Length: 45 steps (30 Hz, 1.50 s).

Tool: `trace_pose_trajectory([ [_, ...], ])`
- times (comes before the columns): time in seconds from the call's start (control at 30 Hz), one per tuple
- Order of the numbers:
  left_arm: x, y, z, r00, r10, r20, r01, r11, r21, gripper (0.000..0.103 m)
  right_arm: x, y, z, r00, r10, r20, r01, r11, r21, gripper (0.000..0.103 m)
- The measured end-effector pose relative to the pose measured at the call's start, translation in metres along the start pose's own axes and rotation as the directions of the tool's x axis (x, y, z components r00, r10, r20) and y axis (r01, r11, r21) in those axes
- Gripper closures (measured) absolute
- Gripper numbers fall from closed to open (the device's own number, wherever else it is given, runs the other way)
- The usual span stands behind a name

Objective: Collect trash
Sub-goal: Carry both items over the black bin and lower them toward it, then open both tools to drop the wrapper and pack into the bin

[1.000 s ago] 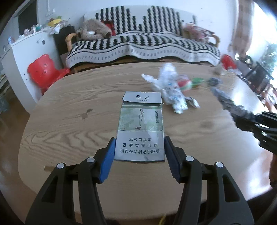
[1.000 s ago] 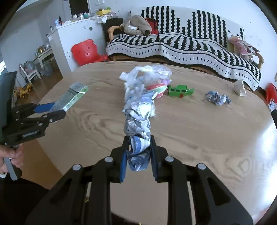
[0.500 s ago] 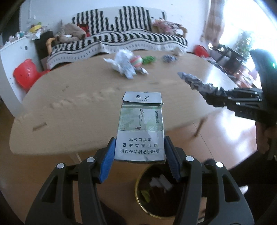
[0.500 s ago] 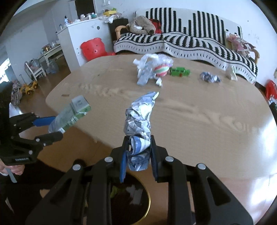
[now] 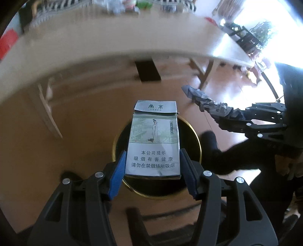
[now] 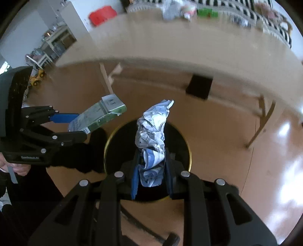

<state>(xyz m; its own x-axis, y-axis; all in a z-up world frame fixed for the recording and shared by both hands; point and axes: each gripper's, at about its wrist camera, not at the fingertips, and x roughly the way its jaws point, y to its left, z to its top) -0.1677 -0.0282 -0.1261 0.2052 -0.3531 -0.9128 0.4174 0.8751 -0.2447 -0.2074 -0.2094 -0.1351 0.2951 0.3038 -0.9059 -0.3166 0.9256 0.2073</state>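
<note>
My left gripper is shut on a grey-green cigarette pack and holds it right above a black trash bin with a gold rim on the floor. My right gripper is shut on a crumpled white-and-blue wrapper above the same bin. The left gripper and the pack also show at the left of the right wrist view. The right gripper's wrapper shows at the right of the left wrist view.
The wooden table's edge arcs above the bin, with its legs on the floor. More trash and toys lie on the tabletop. A red chair stands far left.
Both grippers have swung down from over the table to point at the floor bin, each still holding its item. The bin has moved to the centre of both views.
</note>
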Motion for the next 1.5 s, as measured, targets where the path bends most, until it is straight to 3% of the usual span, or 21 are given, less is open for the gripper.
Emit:
trace_pose_trajectory([
  [0.13, 0.021, 0.002, -0.004, 0.997, -0.006, -0.077, 0.005, 1.0, -0.019, 0.048, 0.024, -0.006, -0.008, 0.994, 0.016, -0.109, -0.011, 0.999, 0.048, 0.079],
  [0.23, 0.032, 0.004, -0.005, 0.993, -0.012, -0.115, 0.008, 0.999, -0.031, 0.048, 0.031, -0.005, -0.011, 0.99, 0.019, -0.136, -0.011, 0.998, 0.062, 0.079],
  [0.97, 0.039, 0.003, -0.002, 0.989, -0.007, -0.145, -0.001, 0.998, -0.056, 0.048, 0.041, -0.005, 0.002, 0.987, 0.03, -0.159, -0.022, 0.998, 0.051, 0.079],
  [1.03, 0.04, 0.004, -0.001, 0.989, -0.006, -0.148, -0.004, 0.998, -0.065, 0.044, 0.04, -0.005, 0.002, 0.987, 0.032, -0.158, -0.023, 0.998, 0.054, 0.075],
  [1.1, 0.041, 0.003, -0.001, 0.988, -0.007, -0.153, -0.004, 0.997, -0.071, 0.035, 0.039, -0.005, 0.003, 0.988, 0.032, -0.152, -0.023, 0.998, 0.059, 0.054],
  [1.17, 0.041, 0.003, 0.0, 0.988, -0.005, -0.153, -0.006, 0.998, -0.069, 0.033, 0.036, -0.004, 0.005, 0.99, 0.028, -0.138, -0.021, 0.998, 0.058, 0.041],
  [1.4, 0.04, 0.003, 0.001, 0.99, 0.005, -0.14, -0.015, 0.997, -0.074, 0.024, 0.034, -0.004, 0.006, 0.991, 0.026, -0.13, -0.018, 0.998, 0.062, 0.04],
  [1.5, 0.037, 0.002, 0.003, 0.992, 0.007, -0.128, -0.016, 0.997, -0.073, 0.02, 0.032, -0.003, 0.008, 0.992, 0.022, -0.122, -0.015, 0.998, 0.059, 0.033],
])
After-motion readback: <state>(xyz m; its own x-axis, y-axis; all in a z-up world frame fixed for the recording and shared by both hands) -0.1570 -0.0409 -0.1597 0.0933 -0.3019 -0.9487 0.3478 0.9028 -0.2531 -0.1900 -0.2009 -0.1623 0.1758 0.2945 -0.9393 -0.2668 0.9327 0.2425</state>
